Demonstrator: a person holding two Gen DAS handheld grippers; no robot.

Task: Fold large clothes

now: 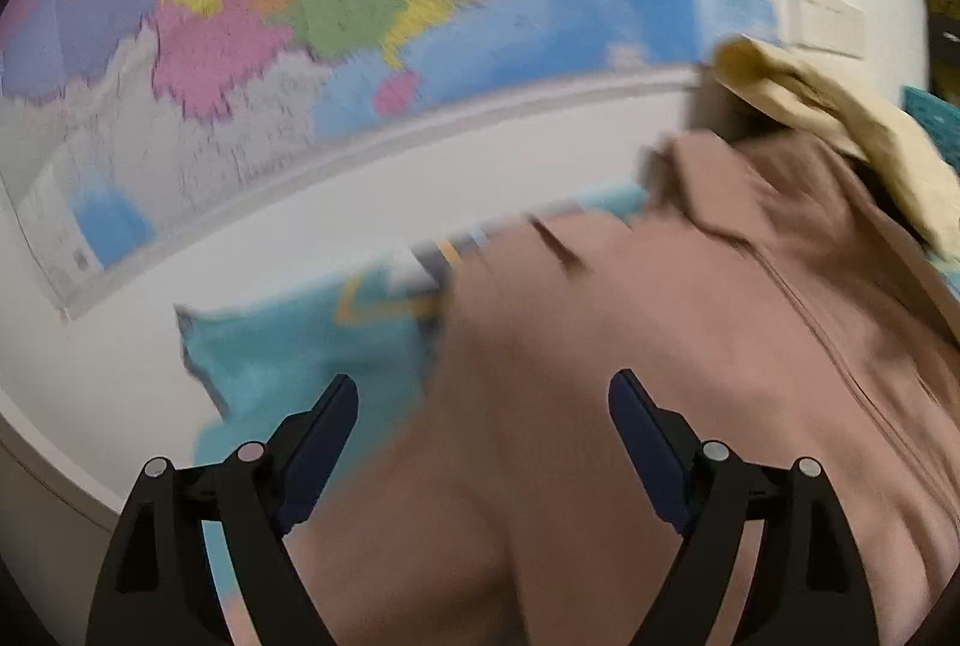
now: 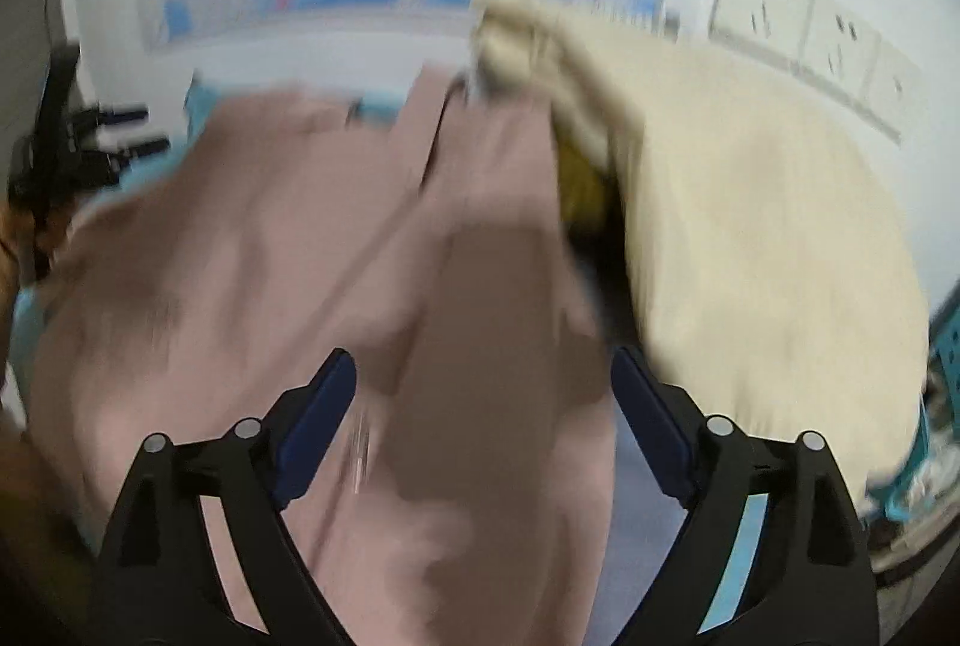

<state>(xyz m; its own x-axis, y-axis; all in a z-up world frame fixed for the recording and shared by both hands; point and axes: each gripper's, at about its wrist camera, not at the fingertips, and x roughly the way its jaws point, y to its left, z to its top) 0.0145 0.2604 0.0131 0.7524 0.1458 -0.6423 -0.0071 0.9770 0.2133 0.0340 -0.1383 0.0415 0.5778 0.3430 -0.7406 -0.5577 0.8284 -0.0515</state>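
Note:
A large pinkish-brown zip-up garment [image 1: 660,376] lies spread on a turquoise-covered surface [image 1: 288,358]; both views are motion-blurred. My left gripper [image 1: 483,406] is open above the garment's left edge, nothing between its fingers. In the right wrist view the same garment [image 2: 300,256] fills the middle and left. My right gripper [image 2: 483,382] is open over its rumpled fabric, holding nothing. A cream-coloured garment [image 2: 750,226] is piled at the right, partly on the pink one; it also shows in the left wrist view [image 1: 840,124].
A coloured wall map [image 1: 300,16] hangs on the white wall behind the surface. Wall sockets [image 2: 810,28] sit at the right. The left gripper [image 2: 78,148] shows at the left edge of the right wrist view. A teal crate [image 1: 936,124] stands at the far right.

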